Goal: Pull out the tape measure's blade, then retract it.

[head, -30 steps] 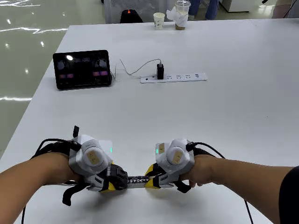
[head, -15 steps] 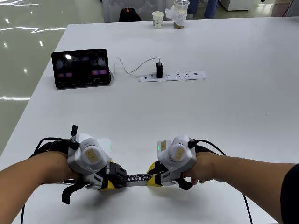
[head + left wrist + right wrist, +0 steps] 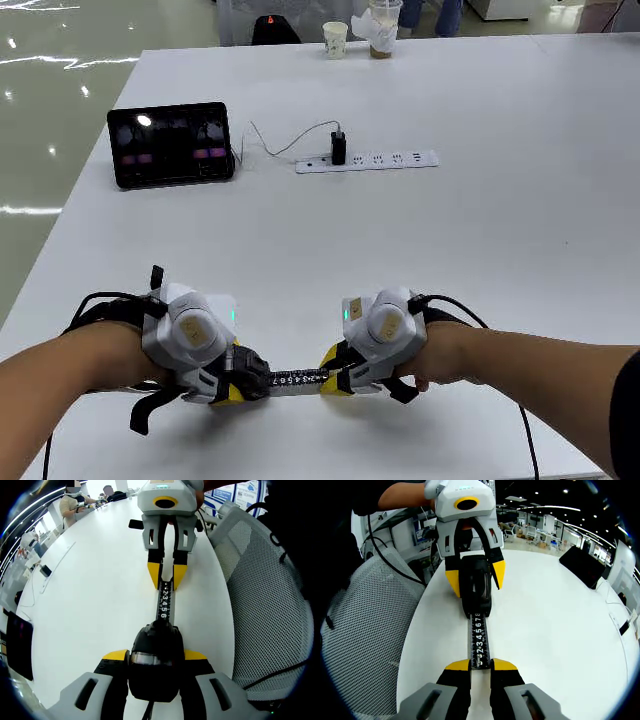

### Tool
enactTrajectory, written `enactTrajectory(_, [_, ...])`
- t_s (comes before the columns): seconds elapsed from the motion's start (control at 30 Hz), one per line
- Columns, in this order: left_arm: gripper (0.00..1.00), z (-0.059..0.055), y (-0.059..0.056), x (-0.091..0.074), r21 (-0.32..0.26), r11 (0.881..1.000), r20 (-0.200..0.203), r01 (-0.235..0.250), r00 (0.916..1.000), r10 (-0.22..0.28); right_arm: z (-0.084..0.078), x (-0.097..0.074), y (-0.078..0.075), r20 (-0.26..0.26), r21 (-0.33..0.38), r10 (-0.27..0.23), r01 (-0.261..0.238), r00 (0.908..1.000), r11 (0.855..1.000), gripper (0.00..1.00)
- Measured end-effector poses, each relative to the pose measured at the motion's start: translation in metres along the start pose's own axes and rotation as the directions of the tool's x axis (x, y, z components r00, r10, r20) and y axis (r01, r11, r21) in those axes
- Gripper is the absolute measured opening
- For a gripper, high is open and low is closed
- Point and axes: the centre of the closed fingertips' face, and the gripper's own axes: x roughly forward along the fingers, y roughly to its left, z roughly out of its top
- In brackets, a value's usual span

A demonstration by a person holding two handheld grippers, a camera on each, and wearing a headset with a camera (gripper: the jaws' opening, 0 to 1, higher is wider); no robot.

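Observation:
A black tape measure case [image 3: 155, 655] sits clamped between the yellow-tipped jaws of my left gripper [image 3: 240, 378], near the table's front edge. Its dark blade [image 3: 295, 379] with white numbers runs to the right out of the case [image 3: 475, 587]. My right gripper [image 3: 480, 666] is shut on the blade's end [image 3: 479, 652]; in the head view it [image 3: 335, 375] faces the left one. About a hand's width of blade [image 3: 164, 602] shows between the two grippers, held just above the white table [image 3: 480, 230].
A dark tablet [image 3: 170, 144] stands at the back left. A white power strip [image 3: 368, 160] with a black plug and a thin cable lies mid-table. Paper cups [image 3: 336, 40] stand at the far edge. A mesh chair back [image 3: 265, 605] is beside the table's front edge.
My right gripper has drawn a little to the right, and more of the blade shows between the grippers. The left gripper holds the case in place.

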Motion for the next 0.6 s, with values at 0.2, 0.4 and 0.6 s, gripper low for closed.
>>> enactTrajectory(0.2, [0.34, -0.0001, 0.0002, 0.0, 0.001, 1.0, -0.001, 0.0, 1.0, 0.0, 0.0, 0.0, -0.0002, -0.002, -0.003, 0.002, -0.002, 1.0, 1.0, 0.1])
enactTrajectory(0.4, [0.34, -0.0003, 0.0005, 0.0001, 0.001, 1.0, 0.0, -0.002, 1.0, 0.002, -0.0028, -0.0021, -0.0009, -0.004, 0.003, 0.003, -0.003, 1.0, 1.0, 0.1])
enactTrajectory(0.6, [0.34, -0.0003, 0.0, -0.0001, 0.002, 1.0, -0.001, -0.005, 1.0, 0.005, -0.006, -0.0048, -0.0006, -0.01, 0.003, 0.007, -0.007, 0.9999, 1.0, 0.1])
